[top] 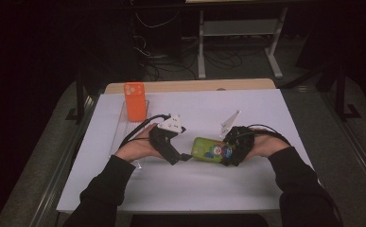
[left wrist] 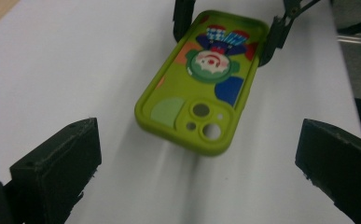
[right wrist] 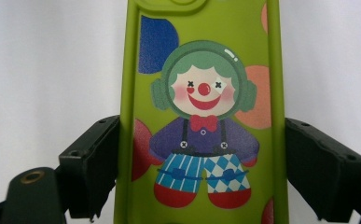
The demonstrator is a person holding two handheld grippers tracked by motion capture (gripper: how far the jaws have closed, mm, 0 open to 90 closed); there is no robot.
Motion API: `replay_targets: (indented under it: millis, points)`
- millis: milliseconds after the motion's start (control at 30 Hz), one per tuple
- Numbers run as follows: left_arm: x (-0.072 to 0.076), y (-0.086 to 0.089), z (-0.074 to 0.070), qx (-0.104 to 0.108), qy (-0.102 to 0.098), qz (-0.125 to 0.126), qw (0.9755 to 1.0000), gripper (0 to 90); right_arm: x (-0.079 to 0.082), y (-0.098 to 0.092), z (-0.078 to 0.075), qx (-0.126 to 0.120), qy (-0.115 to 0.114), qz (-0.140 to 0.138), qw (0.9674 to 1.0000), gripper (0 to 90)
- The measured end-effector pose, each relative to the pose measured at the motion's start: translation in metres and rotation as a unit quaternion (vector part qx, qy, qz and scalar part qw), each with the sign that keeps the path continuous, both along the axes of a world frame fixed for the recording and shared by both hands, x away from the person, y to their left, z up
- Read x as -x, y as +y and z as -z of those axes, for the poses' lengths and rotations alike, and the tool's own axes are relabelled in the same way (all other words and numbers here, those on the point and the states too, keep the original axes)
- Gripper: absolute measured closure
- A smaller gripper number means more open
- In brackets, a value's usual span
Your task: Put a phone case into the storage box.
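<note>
A lime-green phone case point(right wrist: 206, 116) bears a clown print; another phone case point(top: 135, 101) is plain orange.

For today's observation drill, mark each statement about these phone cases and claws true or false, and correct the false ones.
1. The right claw grips the green clown phone case across its long sides. True.
2. The left claw is clamped on the green case. False: its jaws stand open, with the case ahead of them and apart from them.
3. An orange phone case stands at the far left of the white sheet. True.
4. The green case shows its blank inner side. False: the printed clown and the camera cut-outs face the cameras.
5. The clown wears a red bow tie. True.
</note>
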State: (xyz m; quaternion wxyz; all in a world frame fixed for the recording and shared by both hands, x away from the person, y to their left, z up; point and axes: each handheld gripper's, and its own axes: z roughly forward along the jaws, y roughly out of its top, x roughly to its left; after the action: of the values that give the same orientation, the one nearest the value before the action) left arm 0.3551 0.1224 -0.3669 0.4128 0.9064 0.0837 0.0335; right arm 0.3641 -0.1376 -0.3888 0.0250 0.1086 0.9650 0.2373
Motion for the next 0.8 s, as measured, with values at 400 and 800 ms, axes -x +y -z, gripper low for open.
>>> replay_targets:
  millis: [400,800]
  points:
    - [0.009,-0.014,0.01,-0.031,0.005,0.044,0.9985,0.0,0.014,0.023,-0.001,0.011,-0.002,-0.042,0.9991,15.2]
    - [0.016,-0.028,0.023,-0.062,0.004,0.071,0.9955,0.0,0.023,0.036,-0.008,-0.002,-0.009,-0.068,0.9976,15.1]
